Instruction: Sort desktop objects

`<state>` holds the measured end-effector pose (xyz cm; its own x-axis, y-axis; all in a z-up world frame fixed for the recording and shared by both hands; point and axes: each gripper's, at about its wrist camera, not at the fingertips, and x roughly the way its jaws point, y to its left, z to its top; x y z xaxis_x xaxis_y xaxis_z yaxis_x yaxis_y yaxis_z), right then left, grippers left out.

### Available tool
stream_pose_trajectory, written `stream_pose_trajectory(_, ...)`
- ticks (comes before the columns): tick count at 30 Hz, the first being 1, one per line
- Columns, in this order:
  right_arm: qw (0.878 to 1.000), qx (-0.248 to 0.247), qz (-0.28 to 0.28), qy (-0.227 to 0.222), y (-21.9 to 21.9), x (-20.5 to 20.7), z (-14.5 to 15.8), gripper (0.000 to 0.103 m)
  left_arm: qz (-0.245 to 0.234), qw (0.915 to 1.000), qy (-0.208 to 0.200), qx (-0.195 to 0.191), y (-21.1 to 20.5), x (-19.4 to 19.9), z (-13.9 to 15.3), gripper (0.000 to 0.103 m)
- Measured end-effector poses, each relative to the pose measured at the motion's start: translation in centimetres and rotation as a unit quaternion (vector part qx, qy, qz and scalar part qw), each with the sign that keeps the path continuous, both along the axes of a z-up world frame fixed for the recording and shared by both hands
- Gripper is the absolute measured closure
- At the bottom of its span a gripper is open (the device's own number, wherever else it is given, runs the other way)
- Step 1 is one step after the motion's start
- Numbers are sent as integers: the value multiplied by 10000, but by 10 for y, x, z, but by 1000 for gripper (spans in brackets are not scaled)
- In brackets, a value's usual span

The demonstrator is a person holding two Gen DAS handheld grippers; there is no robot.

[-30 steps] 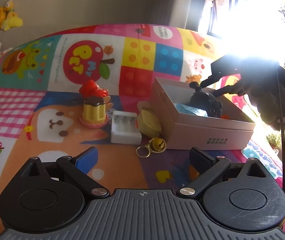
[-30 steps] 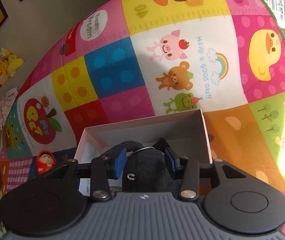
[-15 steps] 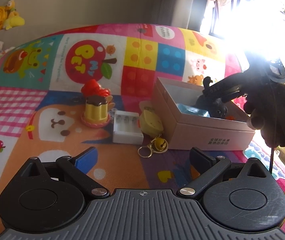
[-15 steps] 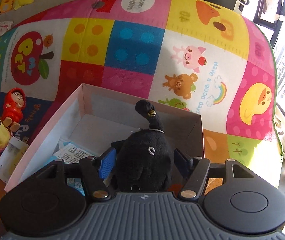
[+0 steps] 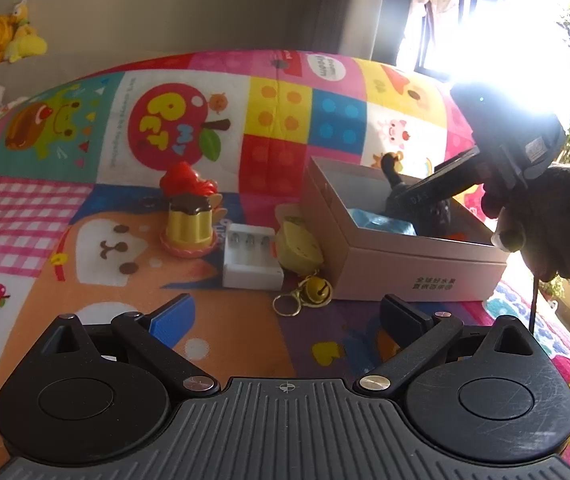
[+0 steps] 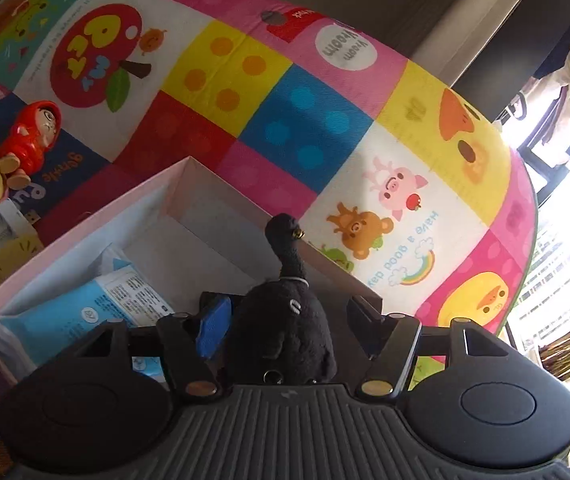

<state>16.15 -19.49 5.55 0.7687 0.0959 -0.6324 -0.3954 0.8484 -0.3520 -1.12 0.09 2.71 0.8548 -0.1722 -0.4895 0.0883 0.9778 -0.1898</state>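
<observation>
A fuzzy black plush with a long neck and a thin metal ring at its collar sits in the pale pink cardboard box, low in the centre of the right wrist view. The right hand-held gripper straddles it: its jaws have just been opening, and the blue pad on the left and the dark one on the right now stand clear of the fur. A glossy blue packet lies flat beside the plush. In the left wrist view the left hand-held gripper hangs with its jaws wide apart and nothing between them, over a bright quilted mat. Ahead of it lie a brass bell on a ring, a white plastic charger, a yellow case, a pudding toy and a red figure. A gloved hand blocks the box's far right side.
</observation>
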Motion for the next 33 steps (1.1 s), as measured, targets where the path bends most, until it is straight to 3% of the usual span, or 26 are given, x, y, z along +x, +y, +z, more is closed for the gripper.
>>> stream_pose_trajectory(4,9862,1560,-440,333,-34,18,34,32,41,10000,7,-36,2,0,0,2)
stream_pose_trajectory(5,9816,1763,-656,331,-42,24,37,32,33,10000,4,-32,2,0,1,2)
stream_pose_trajectory(6,9778,1868,-904,274,-49,28,38,39,27,10000,-1,-28,2,0,1,2)
stream_pose_trajectory(7,9754,1877,-1135,219,-54,33,36,46,19,10000,-6,-20,1,0,0,2)
stream_pose_trajectory(9,9709,1857,-1486,268,-62,42,28,70,21,10000,-6,-19,1,0,0,2)
stream_pose_trajectory(11,9690,1859,-1560,472,-66,46,15,75,32,10000,-3,-27,1,0,0,2)
stream_pose_trajectory(14,9749,1500,-1477,726,-58,43,-5,75,48,10000,6,-29,1,0,0,2)
stream_pose_trajectory(18,9847,1193,-1261,117,-38,16,7,75,122,9999,8,0,2,1,-1,1)
stream_pose_trajectory(24,9933,1010,503,-230,22,-64,26,67,903,9957,-108,150,17,3,1,1)
stream_pose_trajectory(28,9895,952,1012,395,67,-66,18,67,1595,9872,-26,1,41,8,2,0)
stream_pose_trajectory(30,9855,1089,927,914,84,-45,14,67,1735,9848,84,-77,50,11,0,0)
stream_pose_trajectory(33,9849,995,593,1290,104,-11,-1,67,1695,9853,171,-90,53,12,-3,0)
